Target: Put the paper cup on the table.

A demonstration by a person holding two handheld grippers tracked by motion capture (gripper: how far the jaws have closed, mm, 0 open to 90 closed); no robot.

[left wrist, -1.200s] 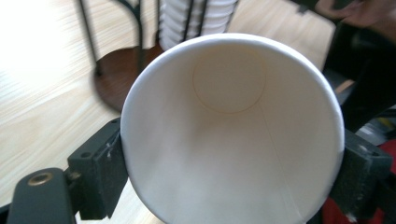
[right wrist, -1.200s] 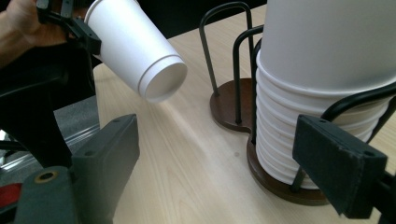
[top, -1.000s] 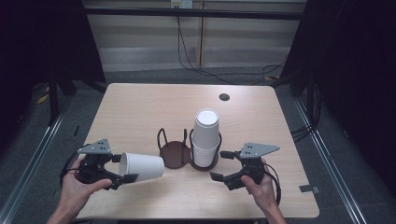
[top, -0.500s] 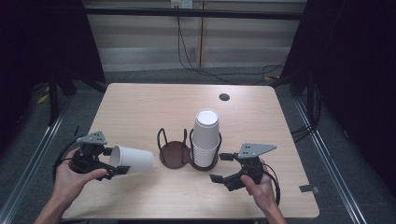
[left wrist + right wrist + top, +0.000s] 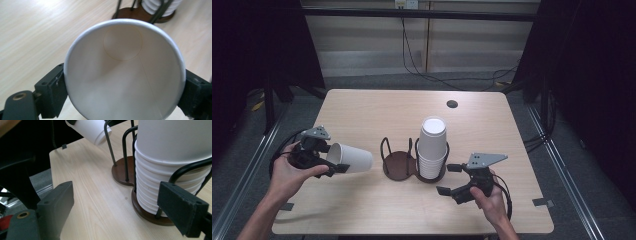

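My left gripper (image 5: 319,160) clamps a single white paper cup (image 5: 353,158) at its rim, lying on its side above the left part of the pale wood-grain table (image 5: 362,115), mouth toward me and base toward the holder. The thin paper wall flexes easily, so, as I judge it, too hard a squeeze would ovalise the rim, while a loose pinch lets the smooth tapered cup slip out or swing. In the left gripper view the black jaw pads (image 5: 53,87) press the rim on both sides, and the jaws have just been easing a little wider with the cup between them.

My right gripper (image 5: 454,180) hovers with jaws spread wide, holding nothing, just beside the stack of ribbed white paper cups (image 5: 432,150). Bumping that tall stack could tip it.

Farther off, the dark brown two-ring holder with thin black wire loops (image 5: 398,162) has one bare bay; a cup brought in crooked could catch on the wires.
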